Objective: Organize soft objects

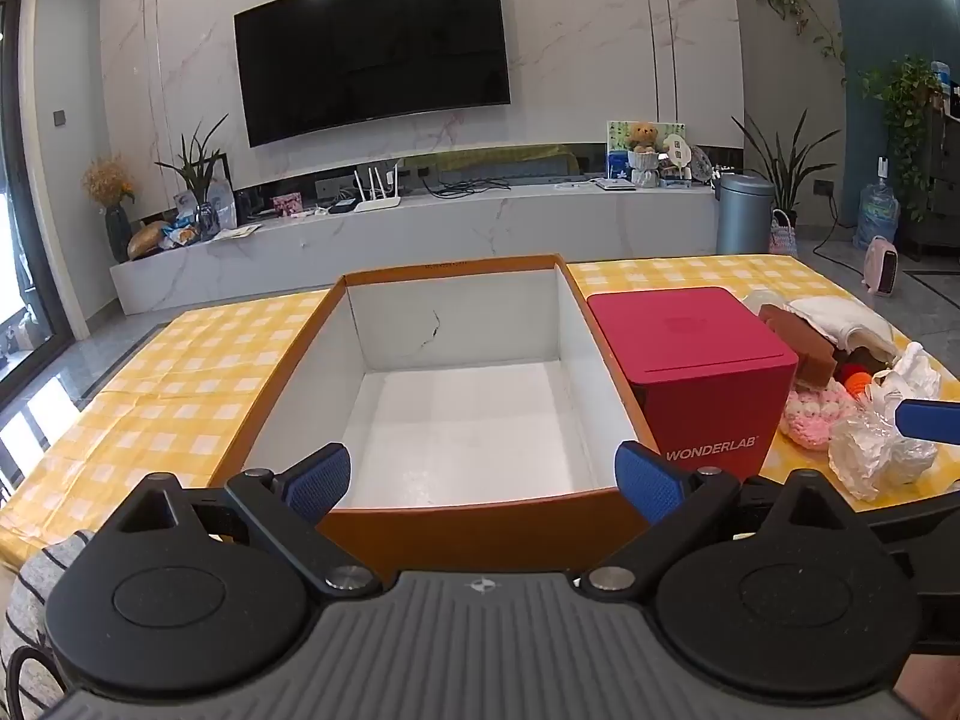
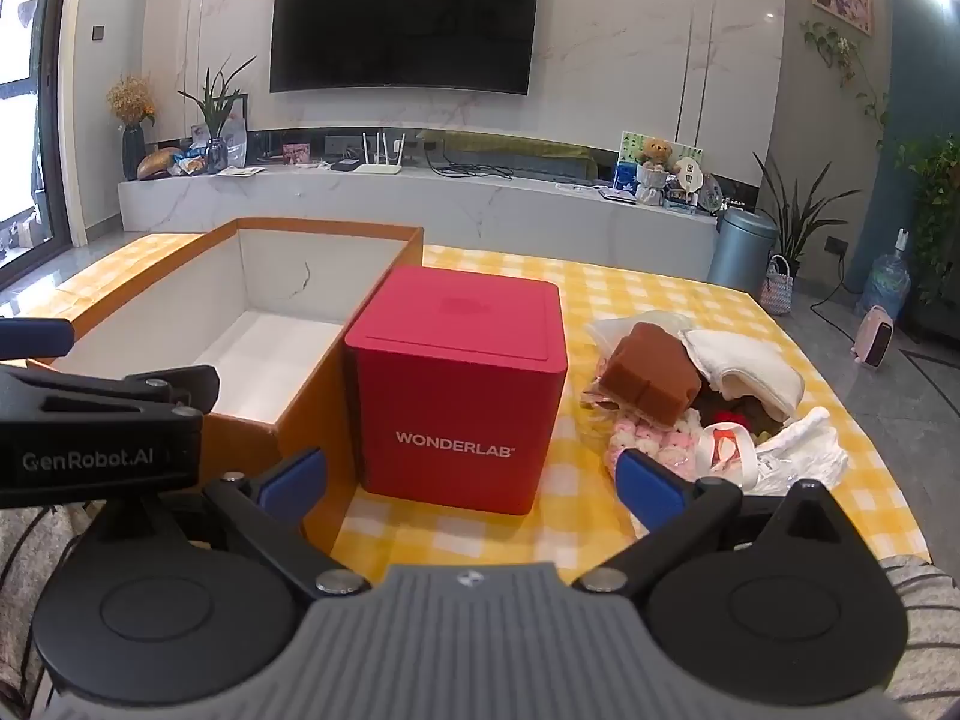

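Your left gripper (image 1: 483, 483) hangs wide open and empty over the near rim of the orange cardboard box (image 1: 468, 531). Your right gripper (image 2: 474, 483), jaws equally spread and empty, faces the red WONDERLAB box (image 2: 456, 396); the soft pile (image 2: 690, 396) of brown, white and pink pieces lies just right on the surface.

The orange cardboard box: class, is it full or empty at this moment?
Empty. The orange box shows only its bare white floor and walls; the soft items still lie piled on the table beyond the red box.
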